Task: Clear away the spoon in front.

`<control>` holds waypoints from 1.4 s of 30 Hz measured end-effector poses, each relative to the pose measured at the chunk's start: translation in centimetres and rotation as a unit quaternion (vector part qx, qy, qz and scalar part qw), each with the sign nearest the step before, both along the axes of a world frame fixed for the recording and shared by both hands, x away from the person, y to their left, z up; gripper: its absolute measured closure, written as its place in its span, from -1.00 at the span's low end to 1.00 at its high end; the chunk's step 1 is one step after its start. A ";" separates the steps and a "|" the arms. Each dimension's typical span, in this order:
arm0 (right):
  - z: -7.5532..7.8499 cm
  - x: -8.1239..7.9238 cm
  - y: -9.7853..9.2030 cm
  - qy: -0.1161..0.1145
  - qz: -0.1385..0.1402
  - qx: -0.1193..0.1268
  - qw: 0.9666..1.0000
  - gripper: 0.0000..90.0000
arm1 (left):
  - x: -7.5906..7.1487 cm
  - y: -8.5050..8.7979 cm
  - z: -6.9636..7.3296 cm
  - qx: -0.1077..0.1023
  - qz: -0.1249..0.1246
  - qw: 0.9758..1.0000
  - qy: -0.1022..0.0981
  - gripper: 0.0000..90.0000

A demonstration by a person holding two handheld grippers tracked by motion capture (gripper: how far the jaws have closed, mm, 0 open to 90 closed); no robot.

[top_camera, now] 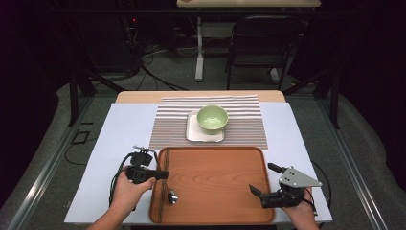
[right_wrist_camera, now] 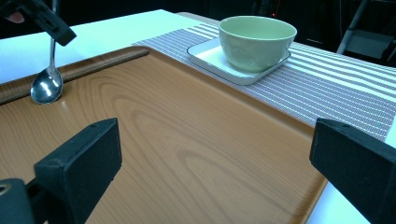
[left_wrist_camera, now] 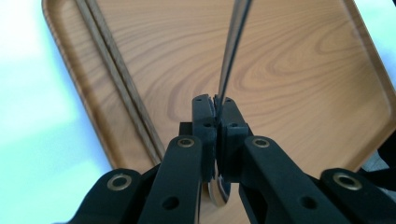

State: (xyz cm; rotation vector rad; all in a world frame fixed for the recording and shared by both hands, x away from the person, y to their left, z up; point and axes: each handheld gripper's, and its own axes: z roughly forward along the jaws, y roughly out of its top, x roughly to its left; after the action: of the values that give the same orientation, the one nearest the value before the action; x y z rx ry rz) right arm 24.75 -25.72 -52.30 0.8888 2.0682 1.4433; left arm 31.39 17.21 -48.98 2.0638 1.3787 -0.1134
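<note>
**Left gripper view: spoon pinched by the handle, its bowl on the tray**

Left gripper view shows my left gripper (left_wrist_camera: 215, 108) with its jaws drawn together on the thin metal handle of the spoon (left_wrist_camera: 232, 51); the handle runs straight up from between the pads, and I see no gap beside it. In the right gripper view the spoon's (right_wrist_camera: 46, 87) bowl hangs low, at or just above the wooden tray (right_wrist_camera: 196, 154), near its left rim; I cannot tell whether it touches. A pair of dark chopsticks (left_wrist_camera: 119, 88) lies along that rim, just beside the spoon, untouched.

My right gripper (top_camera: 262, 193) sits over the tray's near right corner with its jaws standing wide apart and nothing between them.

Farther out, past the tray's far edge, a striped placemat (top_camera: 239, 127) carries a small white square plate (top_camera: 192, 134) with a green bowl (top_camera: 212, 118) on it. The bowl looks empty from the high view.

As I judge it, the work is laying a place setting from the tray. The plate and bowl are already on the mat. The spoon is gripped but not yet carried off the tray, so this step is only at its start. Left to do: lift the spoon clear, set it on the mat near the bowl, then fetch the chopsticks. My right gripper is free for that.
</note>
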 end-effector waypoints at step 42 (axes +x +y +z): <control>-0.1 0.0 0.1 0.003 0.004 -0.004 1.000 -0.96 | 2.8 -0.8 -5.7 -0.054 0.029 0.997 0.039 0.81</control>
State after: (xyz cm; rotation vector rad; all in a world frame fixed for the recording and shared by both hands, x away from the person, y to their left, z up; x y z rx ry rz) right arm 24.78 -25.59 -52.37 0.8854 2.0827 1.4376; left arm 34.18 16.43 -54.67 1.9463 1.4465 -0.2395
